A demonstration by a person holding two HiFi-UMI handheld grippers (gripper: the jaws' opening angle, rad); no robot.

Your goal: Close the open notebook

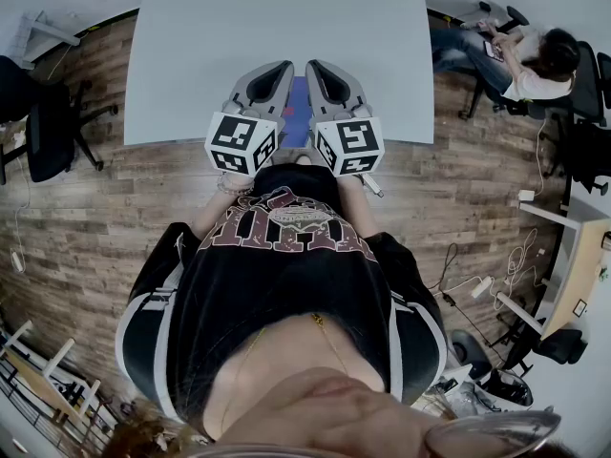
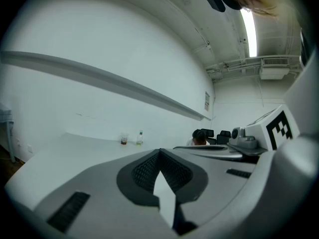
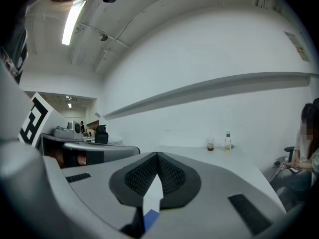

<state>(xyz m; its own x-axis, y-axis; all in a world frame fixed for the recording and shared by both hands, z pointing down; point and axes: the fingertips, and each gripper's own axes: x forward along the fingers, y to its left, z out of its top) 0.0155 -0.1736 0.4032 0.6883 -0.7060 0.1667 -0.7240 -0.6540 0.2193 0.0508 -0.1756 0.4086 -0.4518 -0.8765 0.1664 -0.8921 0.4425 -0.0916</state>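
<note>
The left gripper (image 1: 283,69) and the right gripper (image 1: 315,67) each have their jaws together, holding nothing. The blue notebook (image 1: 297,113), mostly hidden, lies between the grippers at the six o'clock edge of the desk (image 1: 286,17), at six o'clock from the jaw tips.

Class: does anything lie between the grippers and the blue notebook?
Nothing visible does. The notebook shows as a blue strip on the table, just under the left gripper and right gripper. Both are shut and empty, and they hide most of it.

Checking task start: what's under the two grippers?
Only a blue strip, likely the notebook, shows between left gripper and right gripper; the rest is covered, open or closed unclear.
</note>
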